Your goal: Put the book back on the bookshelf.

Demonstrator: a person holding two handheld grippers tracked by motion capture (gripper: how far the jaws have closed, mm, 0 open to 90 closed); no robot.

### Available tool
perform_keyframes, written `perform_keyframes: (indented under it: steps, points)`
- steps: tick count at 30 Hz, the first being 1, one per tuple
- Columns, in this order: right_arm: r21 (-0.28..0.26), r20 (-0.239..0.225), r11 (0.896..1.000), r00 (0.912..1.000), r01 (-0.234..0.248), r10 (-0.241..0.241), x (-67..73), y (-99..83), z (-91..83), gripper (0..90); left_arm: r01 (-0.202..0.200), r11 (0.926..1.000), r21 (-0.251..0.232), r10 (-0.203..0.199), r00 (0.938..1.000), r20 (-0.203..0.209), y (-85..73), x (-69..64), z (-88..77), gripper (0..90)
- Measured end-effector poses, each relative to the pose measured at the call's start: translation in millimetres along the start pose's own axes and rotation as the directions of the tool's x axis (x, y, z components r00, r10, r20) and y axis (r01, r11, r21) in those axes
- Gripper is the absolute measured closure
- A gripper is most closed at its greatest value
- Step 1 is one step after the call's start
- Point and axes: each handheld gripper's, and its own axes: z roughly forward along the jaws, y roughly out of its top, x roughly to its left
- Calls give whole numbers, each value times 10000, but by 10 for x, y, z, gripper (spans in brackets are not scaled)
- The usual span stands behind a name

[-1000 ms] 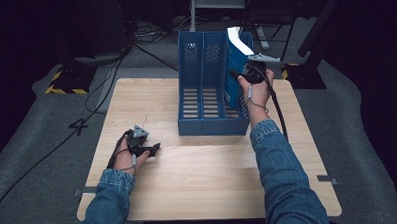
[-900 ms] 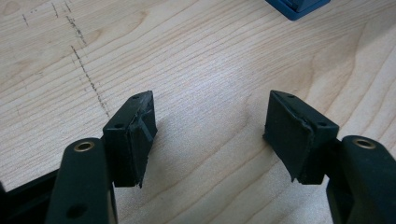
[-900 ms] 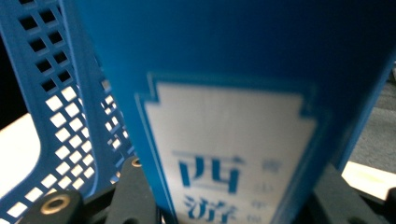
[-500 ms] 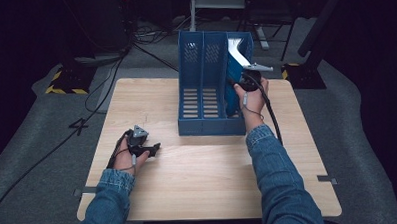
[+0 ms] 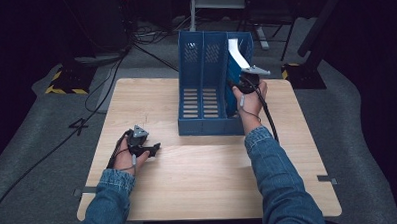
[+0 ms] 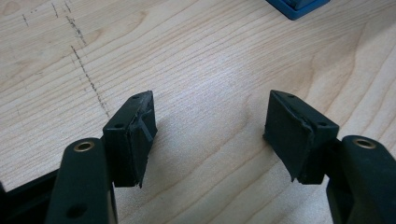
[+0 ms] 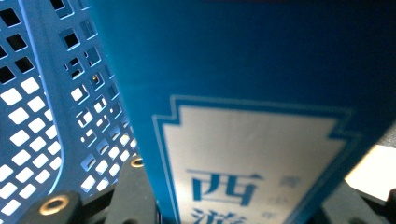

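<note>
A blue three-slot file rack (image 5: 206, 91) stands upright at the back middle of the wooden table (image 5: 209, 176). My right gripper (image 5: 245, 83) is shut on a blue book (image 5: 237, 53) with white page edges, tilted over the rack's right slot, its lower part inside. In the right gripper view the book's cover (image 7: 261, 116) with a white label sits between the jaws of that gripper (image 7: 240, 210), beside the rack's perforated wall (image 7: 46, 93). My left gripper (image 5: 150, 148) rests low on the table at front left, and its view shows it (image 6: 210, 135) open over bare wood.
A corner of the rack (image 6: 299, 5) peeks in at the top of the left gripper view. Cables (image 5: 149, 48) and dark stands (image 5: 314, 33) lie on the grey floor behind the table. Pencil marks (image 6: 88, 79) cross the wood near the left gripper.
My right gripper has carried the book left and down from beside the rack into its right slot. The left gripper has stayed put.
</note>
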Motion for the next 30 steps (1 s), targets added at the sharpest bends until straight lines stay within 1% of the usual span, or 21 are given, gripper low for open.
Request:
perform_keyframes:
  steps: [4, 5, 6, 8, 10, 13, 16, 17, 20, 22, 23, 26, 29, 30]
  points:
    - [61, 36, 9999, 9999, 105, -105, 19, 10, 5, 593, 50, 10000, 8, -50, 10000, 26, -10, -4, -8, 339]
    - [55, 40, 9999, 9999, 99, -99, 20, 7, 3, 589, -9, 10000, 32, 9, 10000, 28, -12, 0, -12, 334]
    - [73, 68, 9999, 9999, 131, -131, 18, 2, -6, 575, 40, 10000, 23, -40, 10000, 28, -16, -6, -14, 327]
    - [70, 67, 9998, 9998, 166, -167, 16, 1, -9, 568, 12, 10000, 22, -12, 10000, 26, -20, -5, -17, 325]
    - [95, 4, 9998, 9999, 169, -169, 7, 11, -25, 534, 31, 10000, 41, -31, 10000, 33, -29, -4, -29, 325]
    - [-309, -30, 9994, 9998, 180, -181, -11, 88, -111, 490, 38, 10000, 38, -38, 10000, 2, -40, 1, -40, 323]
    - [-264, -52, 9993, 9997, 247, -249, -15, 164, -204, 469, 73, 10000, 50, -73, 10000, 1, -58, 1, -59, 322]
    - [-263, -102, 9993, 9996, 275, -278, -19, 182, -247, 462, 72, 10000, 15, -72, 10000, -7, -65, 3, -62, 319]
    - [-609, -191, 9972, 9988, 442, -454, -20, 204, -399, 462, 76, 10000, 39, -76, 10000, 18, -70, 5, -69, 316]
    - [-702, -275, 9955, 9975, 635, -656, 0, 223, -541, 447, 23, 10000, 62, -23, 10000, -6, -70, 5, -72, 315]
    - [-702, -275, 9955, 9975, 635, -656, 0, 223, -541, 447, 23, 10000, 62, -23, 10000, -6, -70, 5, -72, 314]
    - [-847, -460, 9937, 9959, 738, -779, 7, 255, -734, 436, 51, 10000, 6, -51, 10000, 19, -88, 1, -82, 314]
    - [-975, -775, 9913, 9924, 879, -956, 12, 301, -960, 428, -24, 10000, 82, 23, 9998, 176, -102, 25, -106, 302]
    - [-1003, -952, 9909, 9905, 895, -991, 15, 309, -1020, 428, 55, 10000, 34, -56, 9998, 176, -107, 26, -107, 301]
